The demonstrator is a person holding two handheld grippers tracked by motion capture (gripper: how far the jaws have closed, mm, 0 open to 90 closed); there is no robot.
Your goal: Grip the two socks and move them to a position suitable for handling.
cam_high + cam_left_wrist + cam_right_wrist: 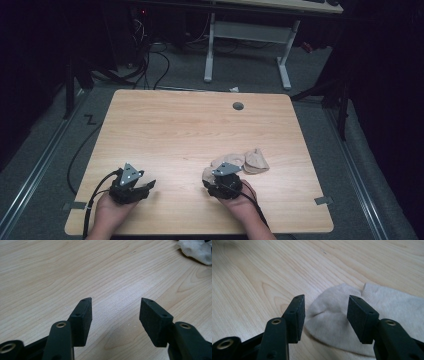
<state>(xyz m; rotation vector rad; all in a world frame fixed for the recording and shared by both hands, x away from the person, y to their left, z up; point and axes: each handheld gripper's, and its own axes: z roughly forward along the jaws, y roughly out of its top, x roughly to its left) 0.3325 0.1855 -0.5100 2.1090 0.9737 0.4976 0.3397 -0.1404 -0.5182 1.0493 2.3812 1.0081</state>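
From the high view I see the table [200, 130] across the middle of the frame, a light wooden top with a small round hole near its far edge. My left tongs [141, 187] sit at the lower left, held in a hand [107, 212] that comes in from the bottom edge, over bare wood. My right tongs [212, 184] are at lower centre, right at the near end of a pair of beige socks [250, 161] that lies just right of centre. The picture is dim here, so I cannot say for sure whether the tongs touch the cloth.

In the left gripper view the left tongs [115, 312] stand wide apart with only wood grain between them. A bit of pale cloth [197, 250] shows in the upper right corner, well apart from the pads.

In the right gripper view the right tongs [325, 315] are spread wide, and nothing is gripped. The rounded end of a sock [329, 315] lies flat on the table in the gap between the pads and runs off to the right edge of the frame.
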